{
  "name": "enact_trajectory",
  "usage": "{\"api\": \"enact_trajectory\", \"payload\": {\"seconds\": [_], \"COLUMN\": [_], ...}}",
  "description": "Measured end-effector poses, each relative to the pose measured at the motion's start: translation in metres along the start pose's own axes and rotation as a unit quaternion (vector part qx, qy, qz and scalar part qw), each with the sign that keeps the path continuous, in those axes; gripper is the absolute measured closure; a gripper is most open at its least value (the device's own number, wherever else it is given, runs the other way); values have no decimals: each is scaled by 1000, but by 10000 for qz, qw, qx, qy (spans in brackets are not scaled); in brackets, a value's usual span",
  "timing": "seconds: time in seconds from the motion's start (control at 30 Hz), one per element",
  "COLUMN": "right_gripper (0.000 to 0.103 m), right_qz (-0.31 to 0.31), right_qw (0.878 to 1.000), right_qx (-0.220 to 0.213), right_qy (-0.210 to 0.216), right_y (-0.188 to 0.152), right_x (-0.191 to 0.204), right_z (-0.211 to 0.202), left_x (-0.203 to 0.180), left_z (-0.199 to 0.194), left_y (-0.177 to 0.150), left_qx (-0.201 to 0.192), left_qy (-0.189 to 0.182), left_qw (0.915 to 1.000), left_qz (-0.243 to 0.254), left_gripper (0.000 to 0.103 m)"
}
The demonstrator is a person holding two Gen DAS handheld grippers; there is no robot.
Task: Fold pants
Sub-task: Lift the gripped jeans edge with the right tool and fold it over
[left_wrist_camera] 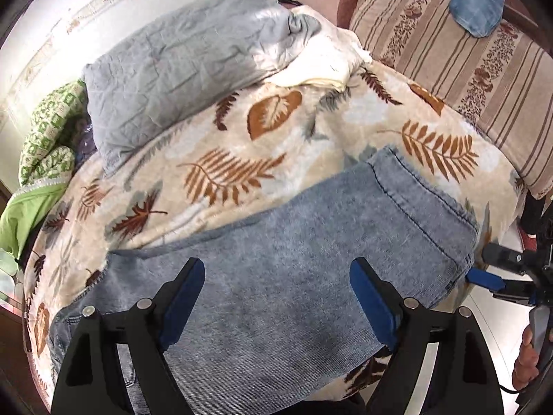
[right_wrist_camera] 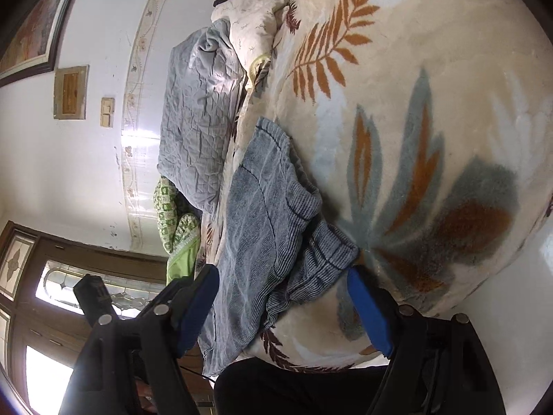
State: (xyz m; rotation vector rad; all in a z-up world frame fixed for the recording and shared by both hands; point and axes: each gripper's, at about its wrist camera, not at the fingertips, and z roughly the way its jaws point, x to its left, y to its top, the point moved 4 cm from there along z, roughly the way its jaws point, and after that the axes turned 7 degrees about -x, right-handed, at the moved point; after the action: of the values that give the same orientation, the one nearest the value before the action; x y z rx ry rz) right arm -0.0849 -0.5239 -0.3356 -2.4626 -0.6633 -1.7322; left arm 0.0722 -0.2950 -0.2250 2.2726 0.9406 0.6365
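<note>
In left view only, striped cushion (left_wrist_camera: 459, 55)

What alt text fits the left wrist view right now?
Blue pants lie flat on a leaf-print blanket, with the open left gripper above them, holding nothing. A grey quilt lies behind; the right gripper shows at the right edge.

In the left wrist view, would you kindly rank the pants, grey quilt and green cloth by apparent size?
1. pants, though nearness to the camera inflates them
2. grey quilt
3. green cloth, partly hidden
</note>
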Motion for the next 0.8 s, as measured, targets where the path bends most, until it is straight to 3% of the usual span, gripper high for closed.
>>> {"api": "enact_trajectory", "payload": {"seconds": [0.33,0.53,0.7,0.8], "right_gripper": [24,24,23,23], "right_qz": [-54,67,110,112], "right_qw": [9997,9998,9999,9995], "right_qx": [223,173,-5,-188], "right_qy": [-6,60,121,208], "right_y": [-9,-8,2,8], "right_x": [3,0,3,6], "right_z": [6,12,11,10], "left_x": [12,18,25,25], "left_z": [-6,3,38,66], "left_y": [7,3,-20,-45], "left_qx": [-168,-42,722,1423], "left_qy": [150,165,30,-21], "left_qw": [9997,9997,9966,9888], "left_qz": [-131,-196,-387,-453], "left_gripper": [17,17,17,17]}}
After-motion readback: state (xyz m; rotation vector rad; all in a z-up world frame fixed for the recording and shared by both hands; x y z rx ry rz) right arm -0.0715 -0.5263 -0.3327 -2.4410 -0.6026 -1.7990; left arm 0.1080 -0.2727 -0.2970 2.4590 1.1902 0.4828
